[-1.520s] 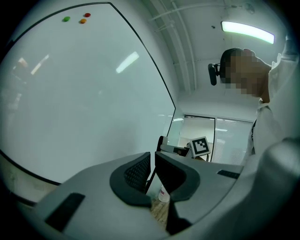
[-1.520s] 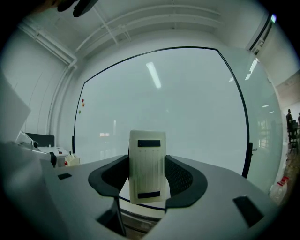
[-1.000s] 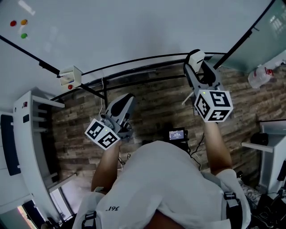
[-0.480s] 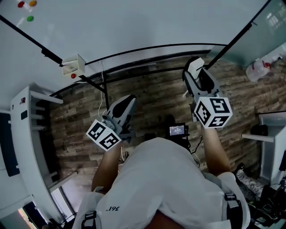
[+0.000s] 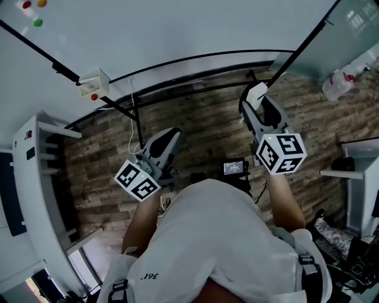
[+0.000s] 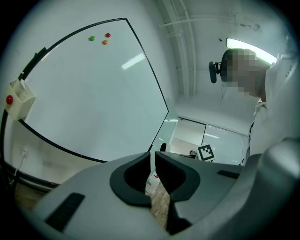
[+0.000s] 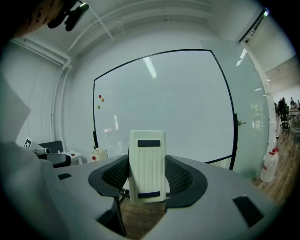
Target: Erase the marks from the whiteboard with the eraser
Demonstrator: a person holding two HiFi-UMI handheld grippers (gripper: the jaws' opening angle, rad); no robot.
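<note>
Room: wood-plank floor below a big black-framed whiteboard that fills the 12 o'clock half of the head view.
Right gripper: jaws clamped on the eraser, one pad on each long side.
Eraser: cream, ribbed, with dark bars at top and bottom. It stands upright between the jaws and sticks out past them toward 12 o'clock. It faces the whiteboard but is off it, with the board's lower edge just beyond in the head view.
Left gripper: jaws drawn together to a thin slit with nothing held. It is at 8 o'clock from the right gripper, lower, over the floor and well apart from the board.
Magnets: red, orange and green, clustered at the board's 10 o'clock corner.
Box: small and cream with a red dot, on the board's frame at 10 o'clock from the left gripper.
Bottle: clear, on the floor at 2 o'clock from the right gripper.
Shelf unit: white, at 9 o'clock.
Person: white shirt at 6 o'clock, with a forearm running up to each gripper.
</note>
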